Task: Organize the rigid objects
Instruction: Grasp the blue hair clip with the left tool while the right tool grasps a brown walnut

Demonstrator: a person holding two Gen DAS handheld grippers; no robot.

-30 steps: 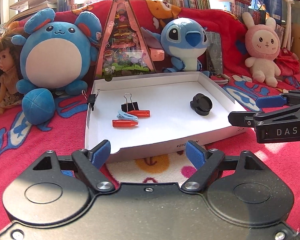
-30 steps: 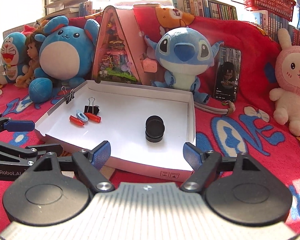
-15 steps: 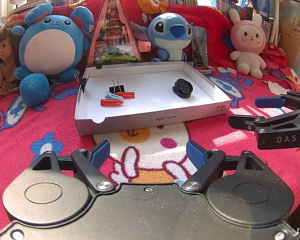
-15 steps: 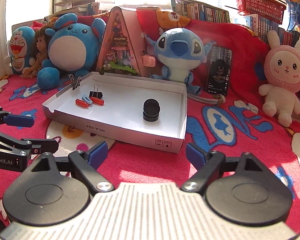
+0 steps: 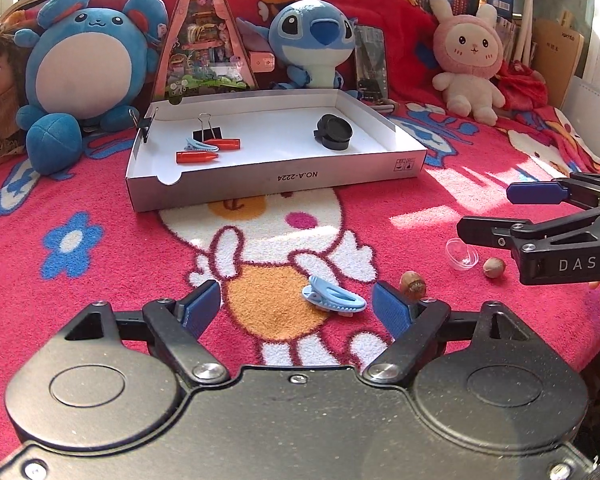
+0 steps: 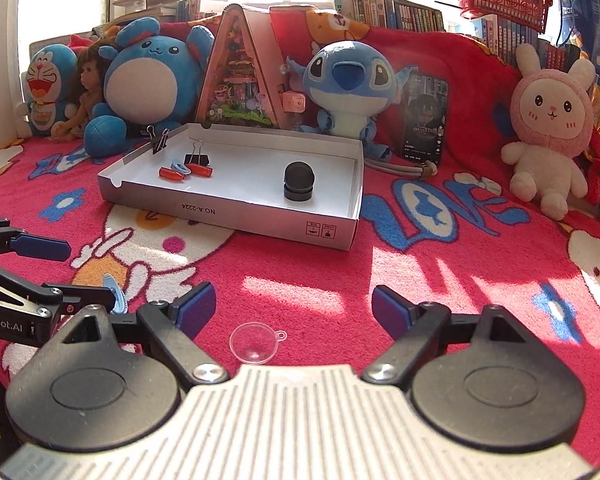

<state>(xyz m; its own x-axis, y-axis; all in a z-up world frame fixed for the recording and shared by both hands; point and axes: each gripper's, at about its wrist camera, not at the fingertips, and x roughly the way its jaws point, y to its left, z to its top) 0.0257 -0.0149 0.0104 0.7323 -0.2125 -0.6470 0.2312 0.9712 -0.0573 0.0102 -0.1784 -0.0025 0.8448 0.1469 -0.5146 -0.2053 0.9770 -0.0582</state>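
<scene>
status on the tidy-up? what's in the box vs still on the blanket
Done: white box already holds two red pieces, a blue clip, a binder clip and a black round case. In hand: nothing; left claw is open around a blue hair clip, right claw open over a clear cup. Left: those two plus two nuts on the blanket.

Fuzzy pile blanket (image 5: 100, 208), matt white cardboard tray (image 5: 284, 178), clear glossy plastic cap (image 6: 253, 343), smooth blue plastic hair clip (image 5: 332, 299), matt black plastic gripper fingers (image 5: 168, 332), plush toys far.
</scene>
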